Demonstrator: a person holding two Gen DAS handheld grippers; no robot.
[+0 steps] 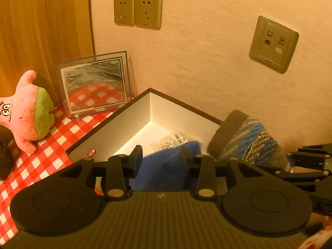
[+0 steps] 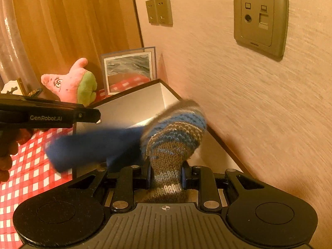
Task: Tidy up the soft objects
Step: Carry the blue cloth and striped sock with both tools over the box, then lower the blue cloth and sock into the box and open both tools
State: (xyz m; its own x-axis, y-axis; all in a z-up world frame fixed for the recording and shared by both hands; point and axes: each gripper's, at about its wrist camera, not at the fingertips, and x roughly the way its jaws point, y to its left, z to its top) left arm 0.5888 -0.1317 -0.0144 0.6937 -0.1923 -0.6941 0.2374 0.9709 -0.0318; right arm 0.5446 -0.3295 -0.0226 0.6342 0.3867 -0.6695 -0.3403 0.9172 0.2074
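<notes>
My left gripper (image 1: 161,155) is shut on a plain blue soft cloth (image 1: 166,166) and holds it over the open white box (image 1: 116,128). The cloth shows blurred in the right wrist view (image 2: 93,145). My right gripper (image 2: 166,176) is shut on a striped grey-and-blue knitted hat (image 2: 174,141), held above the box's right side; the hat also shows in the left wrist view (image 1: 247,139). A small plastic packet (image 1: 174,139) lies inside the box. A pink starfish plush (image 1: 27,112) sits on the checked cloth to the left of the box.
A glass picture frame (image 1: 95,85) leans on the wall behind the box. The red-and-white checked tablecloth (image 1: 41,161) covers the table. Wall sockets (image 1: 137,10) and a data panel (image 1: 274,43) are above. A wooden panel (image 1: 41,20) stands at left.
</notes>
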